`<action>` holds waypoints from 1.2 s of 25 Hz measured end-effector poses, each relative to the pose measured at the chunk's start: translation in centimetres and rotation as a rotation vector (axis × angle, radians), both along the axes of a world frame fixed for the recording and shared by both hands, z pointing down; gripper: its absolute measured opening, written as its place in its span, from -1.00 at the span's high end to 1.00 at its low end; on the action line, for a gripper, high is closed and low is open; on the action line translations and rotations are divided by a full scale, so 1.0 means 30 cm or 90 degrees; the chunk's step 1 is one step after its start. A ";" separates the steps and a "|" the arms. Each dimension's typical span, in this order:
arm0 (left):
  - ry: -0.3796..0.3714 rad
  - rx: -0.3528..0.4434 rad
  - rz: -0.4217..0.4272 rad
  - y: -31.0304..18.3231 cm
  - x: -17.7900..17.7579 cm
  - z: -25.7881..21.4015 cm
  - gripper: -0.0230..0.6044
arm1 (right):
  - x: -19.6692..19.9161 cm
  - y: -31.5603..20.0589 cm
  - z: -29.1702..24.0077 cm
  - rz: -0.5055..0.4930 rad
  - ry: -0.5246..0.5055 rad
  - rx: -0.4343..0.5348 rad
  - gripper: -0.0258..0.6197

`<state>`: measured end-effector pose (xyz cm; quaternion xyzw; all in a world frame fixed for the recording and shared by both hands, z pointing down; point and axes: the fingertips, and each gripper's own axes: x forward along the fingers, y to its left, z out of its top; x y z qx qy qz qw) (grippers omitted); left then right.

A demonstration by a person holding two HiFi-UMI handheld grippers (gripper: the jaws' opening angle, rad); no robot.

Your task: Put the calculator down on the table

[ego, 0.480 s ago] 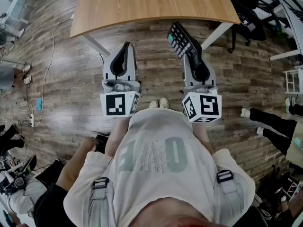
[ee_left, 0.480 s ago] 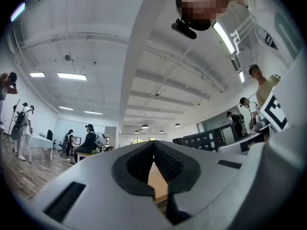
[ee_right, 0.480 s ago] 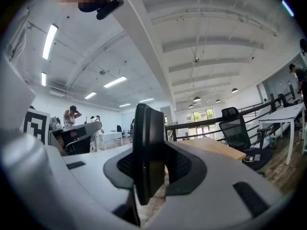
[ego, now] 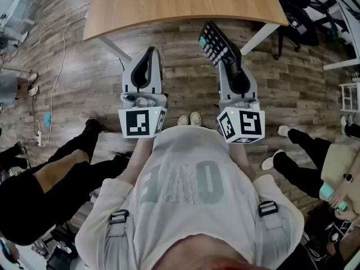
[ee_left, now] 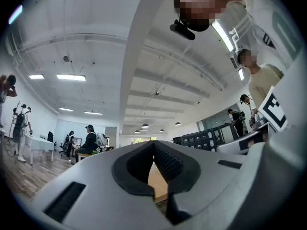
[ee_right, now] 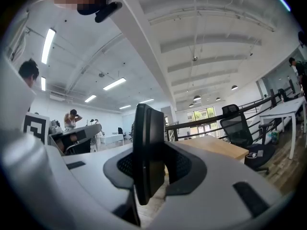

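Head view: we pinch the calculator (ego: 216, 43) in the right gripper (ego: 230, 62), table (ego: 180, 1) just ahead; left gripper (ego: 149, 52) closed, empty

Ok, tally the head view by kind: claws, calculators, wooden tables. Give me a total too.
claws: 2, the left claw and the right claw
calculator: 1
wooden table: 1
total: 4
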<state>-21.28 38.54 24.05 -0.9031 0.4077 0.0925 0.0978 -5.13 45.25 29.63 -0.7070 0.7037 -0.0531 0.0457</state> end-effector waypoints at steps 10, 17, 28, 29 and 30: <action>0.015 -0.004 -0.019 -0.045 0.020 0.011 0.90 | 0.090 -0.017 0.024 0.000 -0.033 0.015 0.55; 0.017 0.003 -0.021 -0.079 0.069 0.027 0.90 | 0.160 -0.021 0.085 0.009 -0.046 0.001 0.55; 0.030 -0.022 0.010 -0.368 0.227 0.090 0.90 | 0.304 -0.247 0.112 0.036 -0.029 -0.012 0.55; 0.030 -0.024 0.012 -0.409 0.243 0.092 0.90 | 0.320 -0.292 0.112 0.036 -0.027 -0.015 0.55; 0.031 -0.026 0.013 -0.454 0.254 0.092 0.90 | 0.332 -0.341 0.110 0.034 -0.023 -0.018 0.55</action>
